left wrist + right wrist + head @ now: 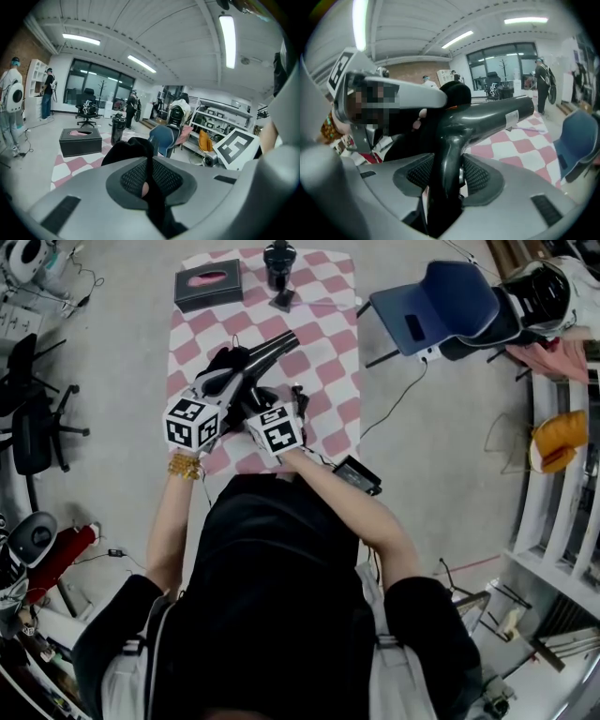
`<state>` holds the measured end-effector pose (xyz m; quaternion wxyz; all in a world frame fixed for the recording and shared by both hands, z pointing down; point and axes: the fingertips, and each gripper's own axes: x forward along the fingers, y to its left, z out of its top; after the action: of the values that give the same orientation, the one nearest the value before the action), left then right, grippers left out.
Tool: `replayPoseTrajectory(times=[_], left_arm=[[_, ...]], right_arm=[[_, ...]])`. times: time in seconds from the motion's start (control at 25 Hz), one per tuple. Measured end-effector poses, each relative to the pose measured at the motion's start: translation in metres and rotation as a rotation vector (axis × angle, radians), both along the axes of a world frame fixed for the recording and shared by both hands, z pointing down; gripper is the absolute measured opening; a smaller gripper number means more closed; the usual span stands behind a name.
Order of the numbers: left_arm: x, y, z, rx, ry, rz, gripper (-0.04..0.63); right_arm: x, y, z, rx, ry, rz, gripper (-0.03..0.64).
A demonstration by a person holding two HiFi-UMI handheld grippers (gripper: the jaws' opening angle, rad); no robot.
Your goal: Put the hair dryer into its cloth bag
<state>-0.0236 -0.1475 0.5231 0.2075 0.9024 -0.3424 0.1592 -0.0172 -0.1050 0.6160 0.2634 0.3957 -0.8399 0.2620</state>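
Hair dryer (487, 115) and cloth bag (127, 149) hanging together above the checkered surface (328, 320).
The right claw (447, 180) is gripping the dryer by its handle, jaws standing fairly wide around it, with the barrel pointing out beyond the claw. The hard, glossy shell is probably making it top-heavy and a little slippery, so the handle is looking like the safest hold. The left claw (150, 183) is pinching a fold of black bag fabric, jaws nearly together, and the rest is bunching just ahead. Being limp and light, the bag is likely wanting a grip at its mouth.
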Motion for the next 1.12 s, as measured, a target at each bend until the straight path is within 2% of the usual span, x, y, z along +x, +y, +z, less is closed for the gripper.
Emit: replayPoseTrajectory(times=[0.12,0.2,0.28,0.36,0.52,0.64,0.68,0.76,0.84,0.88,0.96,1.12], left_arm=[[0.016,0.017,0.001,0.019,-0.06,0.116,0.038],[0.03,0.035,0.003,0.031,-0.072,0.222,0.038],[0.038,0.054,0.009,-0.001,-0.057,0.312,0.038],[0.037,0.066,0.018,-0.044,-0.035,0.35,0.038],[0.017,0.065,0.022,-0.064,0.064,0.248,0.052],[0.0,0.072,0.023,-0.071,0.118,0.202,0.125],[-0.008,0.076,0.028,-0.078,0.106,0.188,0.136],[-0.029,0.08,0.048,-0.098,0.035,0.146,0.138],[-0.044,0.082,0.071,-0.123,-0.037,0.11,0.138],[-0.048,0.083,0.079,-0.135,-0.05,0.097,0.138],[-0.045,0.083,0.083,-0.145,-0.028,0.071,0.138],[-0.026,0.07,0.054,-0.068,0.035,0.035,0.137]], right_arm=[[0.0,0.006,0.005,0.071,0.197,-0.098,0.193],[0.003,0.005,0.011,0.12,0.291,-0.144,0.193],[0.008,0.005,0.022,0.111,0.33,-0.161,0.194],[0.015,0.007,0.036,0.046,0.275,-0.16,0.194],[0.018,0.019,0.048,-0.159,-0.017,-0.09,0.194],[0.028,0.019,0.057,-0.24,-0.067,-0.01,0.193],[0.031,0.018,0.06,-0.257,-0.076,0.007,0.193],[0.034,0.017,0.063,-0.297,-0.121,0.036,0.195],[0.034,0.018,0.058,-0.339,-0.199,0.052,0.195],[0.032,0.019,0.054,-0.353,-0.235,0.046,0.193],[0.028,0.026,0.048,-0.349,-0.229,-0.005,0.193],[0.026,0.043,0.042,-0.24,0.0,-0.134,0.194]])
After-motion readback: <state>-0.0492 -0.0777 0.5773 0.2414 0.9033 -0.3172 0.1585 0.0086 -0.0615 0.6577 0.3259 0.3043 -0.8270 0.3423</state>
